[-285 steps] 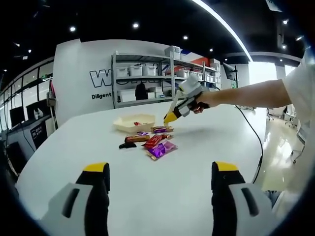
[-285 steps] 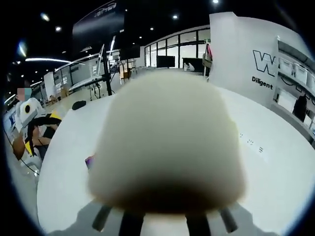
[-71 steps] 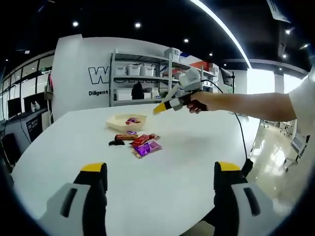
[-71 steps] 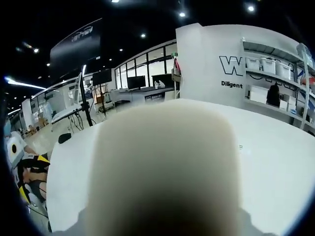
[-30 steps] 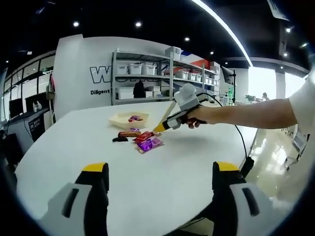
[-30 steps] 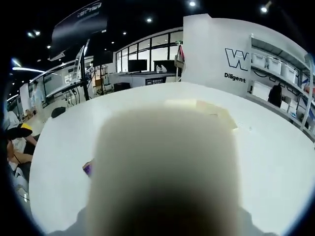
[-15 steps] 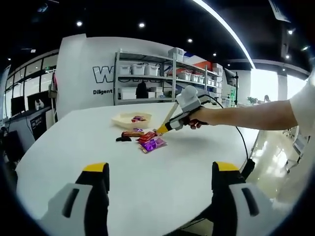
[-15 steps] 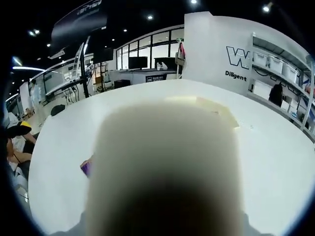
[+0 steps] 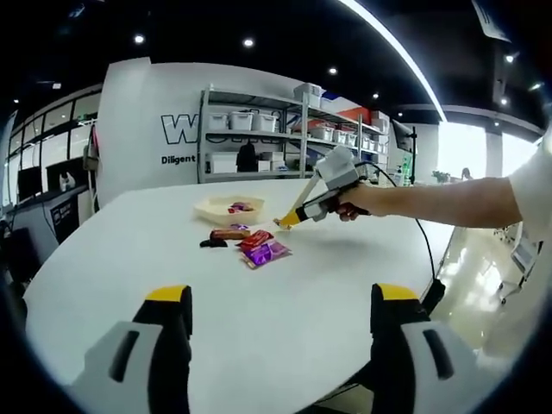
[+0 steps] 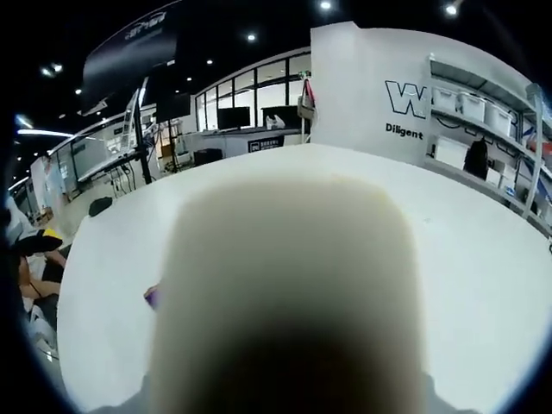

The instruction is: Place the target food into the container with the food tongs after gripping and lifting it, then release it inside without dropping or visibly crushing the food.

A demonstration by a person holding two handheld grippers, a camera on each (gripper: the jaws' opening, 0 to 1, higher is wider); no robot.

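My left gripper (image 9: pixel 280 298) stands open at the near table edge, its yellow-tipped jaws wide apart with nothing between them. Across the table a hand holds my right gripper (image 9: pixel 333 175), shut on cream food tongs (image 9: pixel 297 207). Their yellow tip (image 9: pixel 284 222) hovers just right of the wrapped snacks. A red packet (image 9: pixel 256 239), a purple packet (image 9: pixel 266 254), a brown bar (image 9: pixel 227 234) and a small black piece (image 9: pixel 208 243) lie together. Behind them is the cream container (image 9: pixel 213 210), with a snack (image 9: pixel 236 207) inside. In the right gripper view the blurred tongs (image 10: pixel 289 293) block the middle; a purple packet corner (image 10: pixel 152 297) peeks out on the left.
The white table (image 9: pixel 285 293) is broad and round-edged. A black cable (image 9: pixel 429 259) runs from the right gripper over the table's right edge. Shelves with bins (image 9: pixel 259 138) stand against the far wall. A person's bare arm (image 9: pixel 440 197) reaches in from the right.
The right gripper has tipped up a little, and the tongs' tip has risen slightly beside the red packet. The tray's edge has slipped behind the tongs in the right gripper view.
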